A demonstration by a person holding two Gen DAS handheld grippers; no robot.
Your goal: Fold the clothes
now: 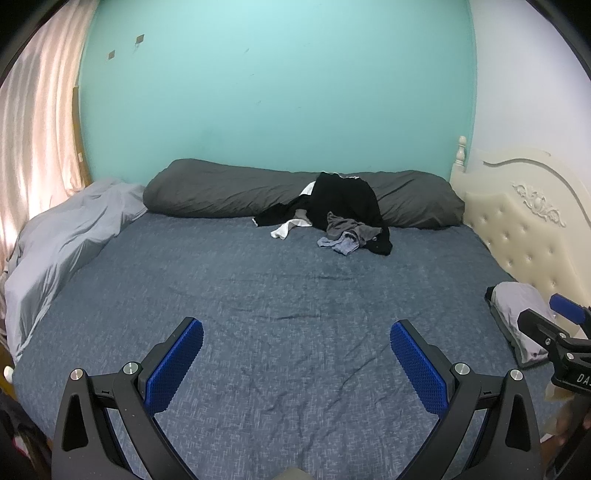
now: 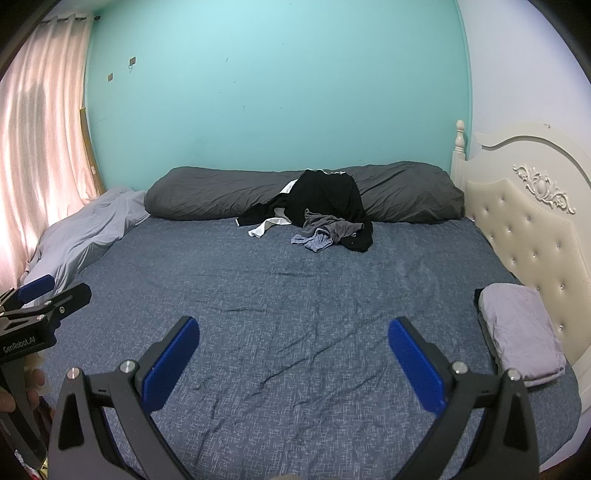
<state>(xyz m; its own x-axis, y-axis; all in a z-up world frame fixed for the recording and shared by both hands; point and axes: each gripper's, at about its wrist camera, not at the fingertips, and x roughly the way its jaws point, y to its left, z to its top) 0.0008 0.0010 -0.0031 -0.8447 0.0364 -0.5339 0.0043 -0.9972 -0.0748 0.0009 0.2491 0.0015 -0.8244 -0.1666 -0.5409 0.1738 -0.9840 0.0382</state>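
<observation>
A pile of unfolded clothes (image 1: pixel 332 218), mostly black with grey and blue pieces, lies at the bed's far edge against a long dark grey pillow (image 1: pixel 221 192). The left gripper (image 1: pixel 295 354) and right gripper (image 2: pixel 291 350) hover spread wide, empty. "GenRobot.AI" reads on the left gripper's body.

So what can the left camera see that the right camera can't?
Only the left wrist view shows the right gripper poking in at its right edge, beside the folded grey cloth. Only the right wrist view shows the left gripper at its left edge, and the curtain's top. Both show the blue bed sheet, the messy clothes pile, the long dark pillow and the cream headboard. Both grippers' fingers are open and empty.
</observation>
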